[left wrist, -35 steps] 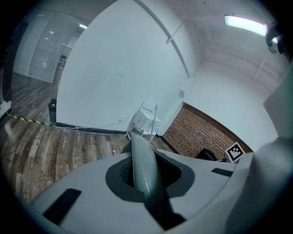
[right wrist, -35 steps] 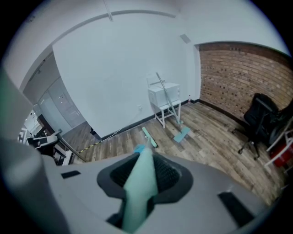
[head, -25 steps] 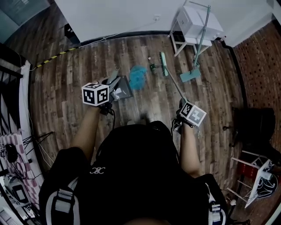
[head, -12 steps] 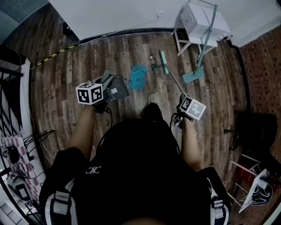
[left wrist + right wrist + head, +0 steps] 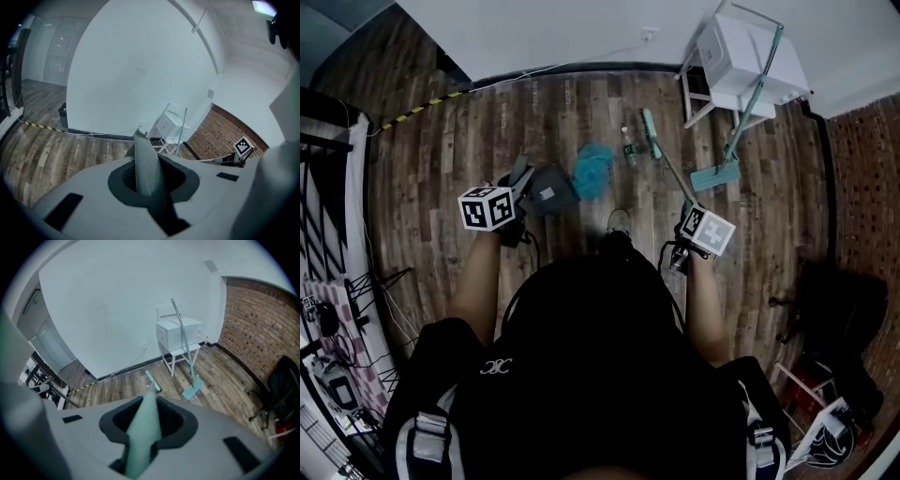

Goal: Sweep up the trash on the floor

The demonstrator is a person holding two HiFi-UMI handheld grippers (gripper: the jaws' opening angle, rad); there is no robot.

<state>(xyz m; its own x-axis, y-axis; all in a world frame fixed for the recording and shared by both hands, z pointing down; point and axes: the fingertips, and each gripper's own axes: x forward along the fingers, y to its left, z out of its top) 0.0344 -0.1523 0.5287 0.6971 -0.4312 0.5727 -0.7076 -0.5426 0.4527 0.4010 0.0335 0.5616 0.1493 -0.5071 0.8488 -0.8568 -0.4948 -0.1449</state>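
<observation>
Both forearms reach forward and down from the torso, left one angled slightly outward, right one nearly straight ahead.

Left gripper (image 5: 515, 191) (image 5: 146, 177): jaws closed tight on the grey dustpan handle (image 5: 142, 161), which runs straight up through the jaw gap. Dustpan (image 5: 547, 190) sits on the wood floor (image 5: 441, 169) just left of the blue trash wad (image 5: 593, 169); can't tell if the two touch.

Right gripper (image 5: 685, 217) (image 5: 143, 439): jaws clamped on the green broom handle (image 5: 142, 427). Handle slants away from it to the broom head (image 5: 651, 133) (image 5: 152, 380), which lies on the floor right of the wad and a bit beyond it.

Small bottle (image 5: 627, 147) is between the wad and the broom head. Shoe tip (image 5: 618, 222) is near side of the wad. Further right of the wad, a mop (image 5: 734, 141) leans on a white stool (image 5: 748, 58) by the wall.
</observation>
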